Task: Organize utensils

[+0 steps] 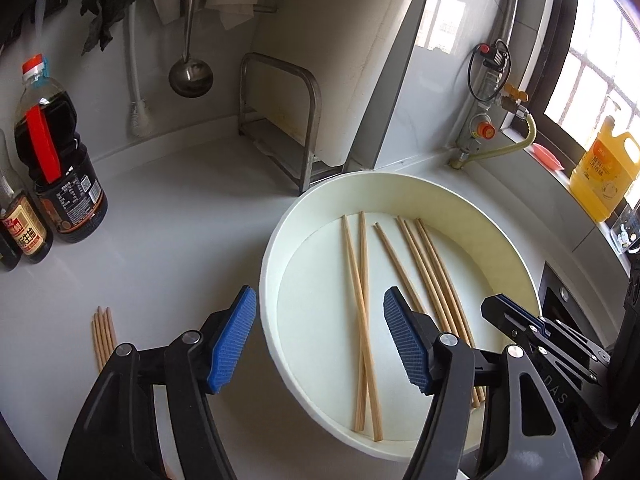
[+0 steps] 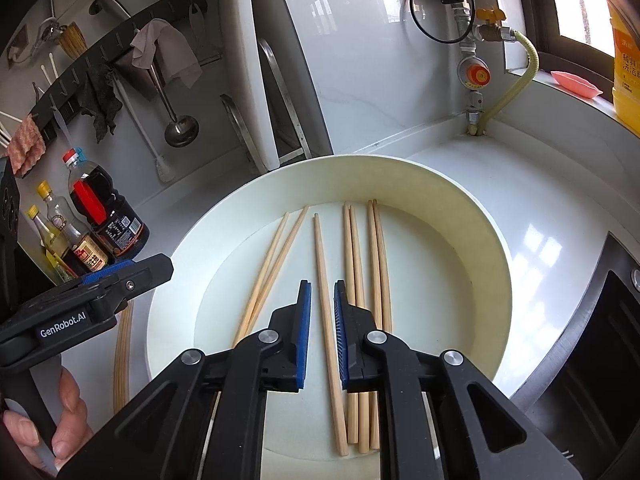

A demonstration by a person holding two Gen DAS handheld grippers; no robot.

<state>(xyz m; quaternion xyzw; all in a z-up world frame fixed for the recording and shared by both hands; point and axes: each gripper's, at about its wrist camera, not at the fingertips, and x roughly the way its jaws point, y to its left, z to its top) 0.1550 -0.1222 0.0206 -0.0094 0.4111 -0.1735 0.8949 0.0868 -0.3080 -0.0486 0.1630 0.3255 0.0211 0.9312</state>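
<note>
- The left claw (image 1: 320, 336) hangs released, its blue pads wide apart, straddling the near-left rim of the round white basin (image 1: 276, 240); nothing lies between the pads.
- The right claw (image 2: 322, 334) sits low inside the basin (image 2: 492, 248), its jaws nearly closed, one on each side of a single chopstick (image 2: 326, 300). A thin gap still shows on each side of the stick, so the claw is not clenched on it.
- Seven wooden chopsticks lie on the basin floor. In the left wrist view, a crossed pair (image 1: 362, 320) lies toward the left, the single stick (image 1: 394, 258) in the middle, and a group of four (image 1: 436, 276) on the right.
- In the right wrist view the crossed pair (image 2: 272, 268) is left of the claw, and the four (image 2: 366, 264) run under its right finger.
- A separate bundle of chopsticks (image 1: 105, 334) lies on the white counter (image 1: 168, 248), left of the basin and apart from it.
- Dark sauce bottles (image 1: 60, 176) stand at the counter's far left.
- A steel ladle (image 1: 190, 74) hangs on the wall behind.
- A yellow detergent jug (image 1: 606, 174) stands on the windowsill.
</note>
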